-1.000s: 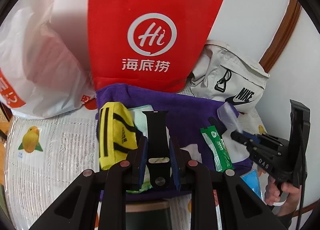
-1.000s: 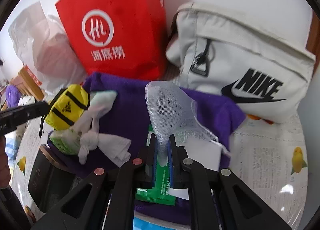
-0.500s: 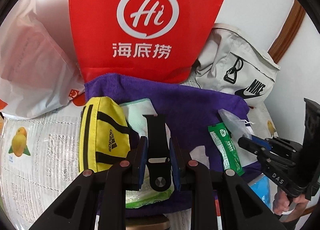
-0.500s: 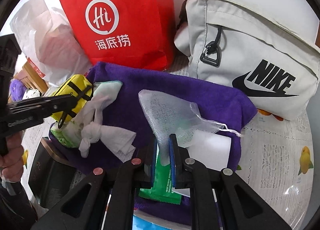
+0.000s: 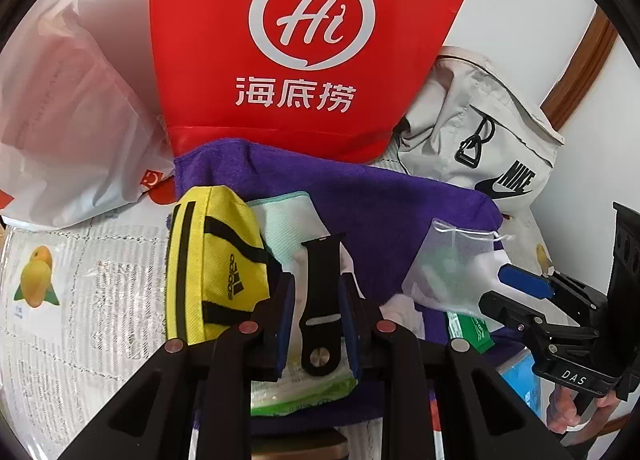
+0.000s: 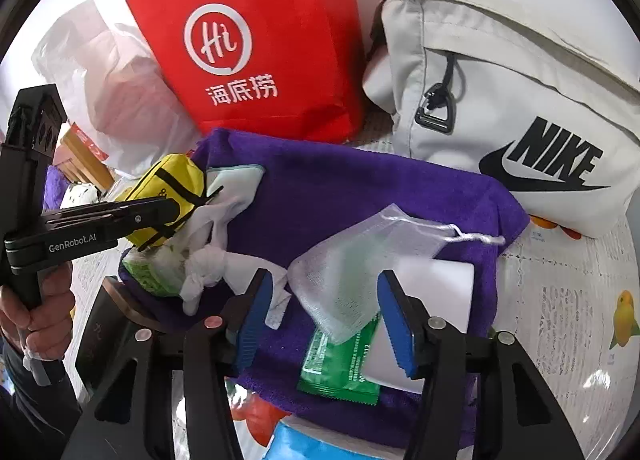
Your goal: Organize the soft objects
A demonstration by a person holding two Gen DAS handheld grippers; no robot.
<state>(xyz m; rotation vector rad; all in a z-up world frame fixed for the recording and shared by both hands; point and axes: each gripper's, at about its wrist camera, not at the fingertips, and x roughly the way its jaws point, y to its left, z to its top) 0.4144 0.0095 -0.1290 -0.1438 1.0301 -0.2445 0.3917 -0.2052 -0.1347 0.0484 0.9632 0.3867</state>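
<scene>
One white mesh pouch (image 6: 352,260) (translucent, drawstring), lying flat.

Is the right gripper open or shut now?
Open: the right gripper has its blue pads spread either side of the mesh pouch, not pinching it.

Purple towel (image 6: 360,187), yellow pouch (image 5: 212,268) with black stripes, red bag (image 5: 304,43) with white logo.

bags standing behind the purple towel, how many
3: white plastic bag at left, red Hi bag in the middle, grey Nike bag at right. More may be hidden behind them.
</scene>
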